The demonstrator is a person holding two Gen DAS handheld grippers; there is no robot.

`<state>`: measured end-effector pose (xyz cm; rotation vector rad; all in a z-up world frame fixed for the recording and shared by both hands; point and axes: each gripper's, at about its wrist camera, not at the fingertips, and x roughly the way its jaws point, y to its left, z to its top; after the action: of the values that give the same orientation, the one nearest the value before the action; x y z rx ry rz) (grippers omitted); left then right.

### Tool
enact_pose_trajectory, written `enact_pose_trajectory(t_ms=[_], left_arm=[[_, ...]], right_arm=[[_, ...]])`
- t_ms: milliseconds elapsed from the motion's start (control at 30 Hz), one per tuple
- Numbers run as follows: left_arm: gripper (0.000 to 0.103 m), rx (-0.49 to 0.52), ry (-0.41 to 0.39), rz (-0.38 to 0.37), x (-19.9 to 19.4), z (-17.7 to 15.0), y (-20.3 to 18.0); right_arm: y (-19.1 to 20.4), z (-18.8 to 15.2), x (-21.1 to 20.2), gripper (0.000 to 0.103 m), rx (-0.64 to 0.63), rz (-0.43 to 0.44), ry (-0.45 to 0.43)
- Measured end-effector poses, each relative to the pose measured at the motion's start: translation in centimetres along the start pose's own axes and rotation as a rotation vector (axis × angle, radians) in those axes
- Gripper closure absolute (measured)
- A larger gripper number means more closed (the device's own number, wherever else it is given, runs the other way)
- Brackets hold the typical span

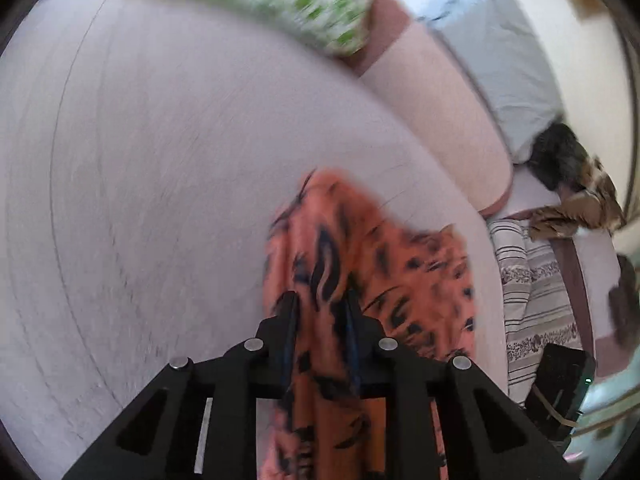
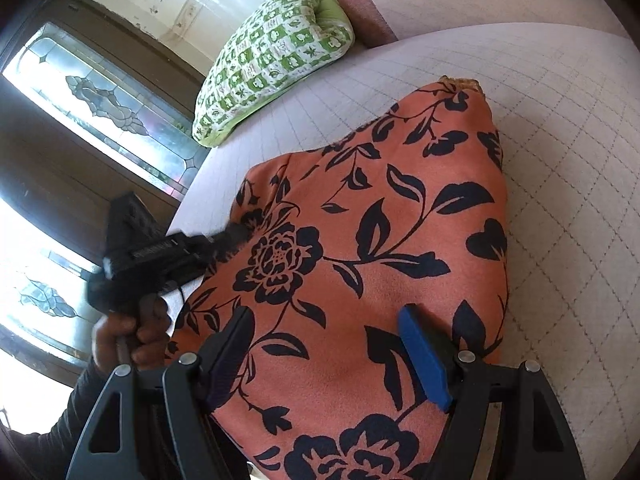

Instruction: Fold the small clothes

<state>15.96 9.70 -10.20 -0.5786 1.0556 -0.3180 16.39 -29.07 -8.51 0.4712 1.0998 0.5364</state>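
An orange garment with a black flower print [image 2: 372,240] lies spread on the white quilted bed [image 2: 560,168]. My left gripper [image 1: 320,304] is shut on a bunched edge of the garment [image 1: 360,248], which hangs between its fingers; the left wrist view is blurred. It also shows in the right wrist view [image 2: 236,236], gripping the cloth's left edge. My right gripper [image 2: 326,328] is open, its jaws wide apart just above the near part of the cloth, with a blue pad [image 2: 424,360] showing.
A green-and-white checked pillow [image 2: 272,60] lies at the far end of the bed. A pink bolster [image 1: 440,120], a pale blue cloth [image 1: 504,64] and a striped cloth [image 1: 532,300] lie to the right. Windows with patterned glass [image 2: 108,100] stand left of the bed.
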Motion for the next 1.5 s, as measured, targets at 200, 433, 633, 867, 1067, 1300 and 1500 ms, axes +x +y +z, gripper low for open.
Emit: enact_pose_trajectory(t_ms=[200, 433, 633, 867, 1067, 1300, 1500], left_arm=[[0.079, 0.003, 0.035, 0.055, 3.3, 3.2, 1.1], [0.077, 0.015, 0.038, 0.081, 3.8, 2.7, 1.0], [0.044, 0.11, -0.04, 0.04, -2.4, -1.5, -2.2], [0.065, 0.128, 0.092, 0.147, -0.8, -7.6, -1.3], [0.059, 0.102, -0.014, 0.123, -3.9, -8.0, -2.5], [0.072, 0.143, 0.043, 0.2, -3.3, -10.0, -1.4], [0.026, 0.234, -0.126, 0.207, -5.7, -6.5, -5.1]], right_arm=[[-0.4, 0.0, -0.1, 0.025, 0.011, 0.013, -0.001], [-0.5, 0.1, 0.0, 0.025, 0.005, 0.02, 0.011], [-1.2, 0.3, -1.1, 0.025, 0.054, 0.054, 0.003], [-1.3, -0.3, -2.1, 0.024, 0.079, 0.053, -0.008], [-0.8, -0.3, -3.1, 0.022, 0.074, 0.037, -0.011], [-1.5, -1.0, -3.0, 0.022, 0.083, 0.039, -0.007], [-2.1, 0.3, -6.7, 0.022, 0.07, 0.01, -0.109]])
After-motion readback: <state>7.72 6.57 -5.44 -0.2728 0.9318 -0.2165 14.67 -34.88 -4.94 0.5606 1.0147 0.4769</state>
